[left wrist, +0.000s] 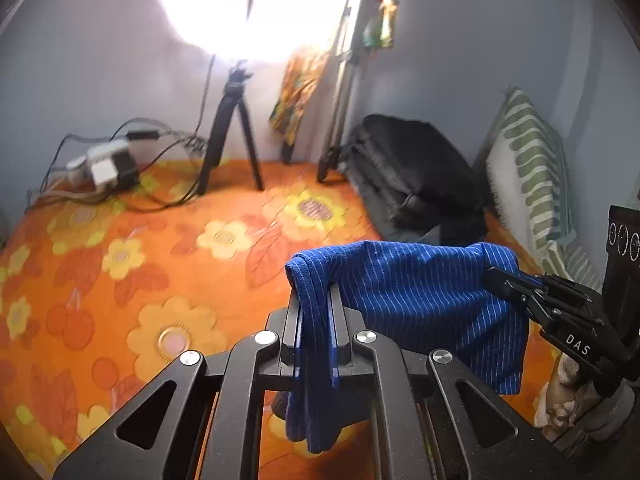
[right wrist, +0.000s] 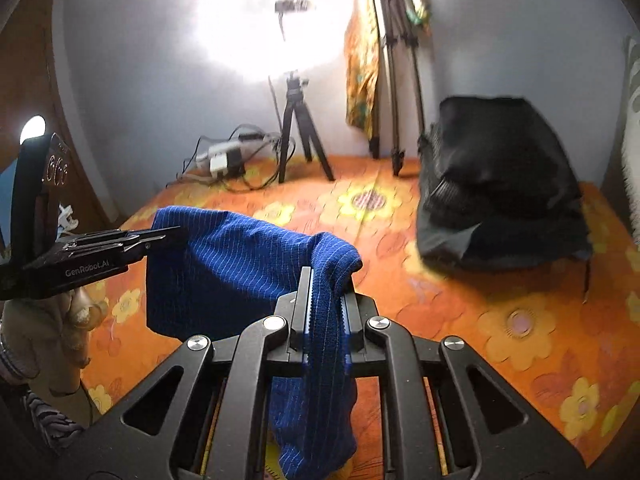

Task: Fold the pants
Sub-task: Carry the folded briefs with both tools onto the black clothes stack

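Observation:
The pants (left wrist: 416, 292) are blue with thin white stripes. They hang in the air above the orange flowered bed sheet (left wrist: 132, 264), stretched between both grippers. My left gripper (left wrist: 316, 300) is shut on one corner of the cloth, which drapes down between its fingers. My right gripper (right wrist: 324, 284) is shut on the other corner of the pants (right wrist: 232, 264). The right gripper shows at the right of the left wrist view (left wrist: 496, 276), the left gripper at the left of the right wrist view (right wrist: 168, 234).
A black bag (left wrist: 412, 172) and a green striped pillow (left wrist: 528, 168) lie at the right. A small tripod (left wrist: 232, 136) with a bright ring light, a tall tripod (right wrist: 396, 80), and a charger with cables (left wrist: 108, 168) stand by the back wall.

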